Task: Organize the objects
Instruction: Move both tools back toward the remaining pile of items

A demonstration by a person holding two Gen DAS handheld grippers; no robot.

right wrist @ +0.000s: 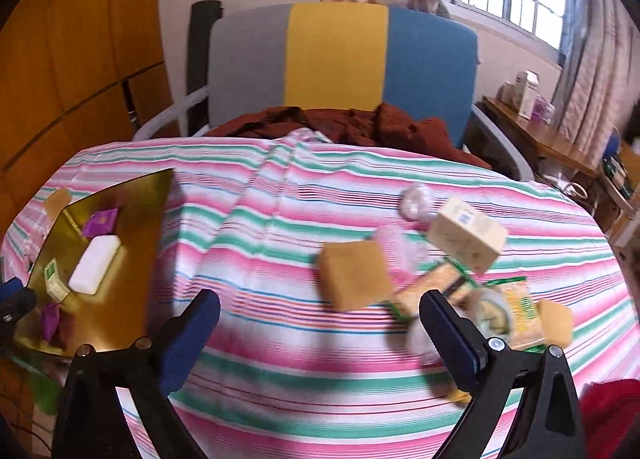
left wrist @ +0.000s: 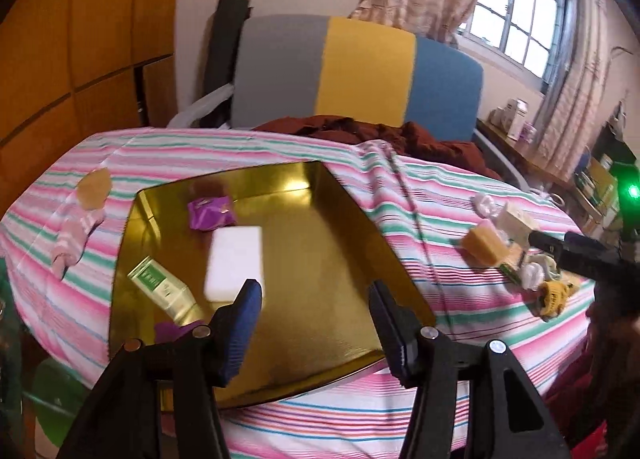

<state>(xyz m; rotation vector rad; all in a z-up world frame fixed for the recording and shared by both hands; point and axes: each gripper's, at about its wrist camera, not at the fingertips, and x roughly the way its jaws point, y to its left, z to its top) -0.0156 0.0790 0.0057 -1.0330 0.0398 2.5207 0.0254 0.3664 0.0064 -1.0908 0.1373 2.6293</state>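
- Tray [left wrist: 344,259] lies under the left gripper [left wrist: 316,299], whose jaws are apart, holding nothing.
- Sponge [right wrist: 354,275] lies just ahead of the right gripper [right wrist: 320,311], spread wide, empty.

Both views ride on hand-held grippers and look forward and downward along their own two fingers, close above a table spread with a pink, green and white striped cloth [left wrist: 440,211].

The left wrist camera hovers just over the shallow gold metal tray [left wrist: 320,259], which fills the ground ahead of its fingers; a scatter of small packets lies far off to its right.

The right wrist camera faces the same way from further right: that tray [right wrist: 132,259] sits off to its left, and the packets lie just ahead.

Both share the tray, the cloth and the grey, yellow and blue chair back [left wrist: 360,71] beyond.
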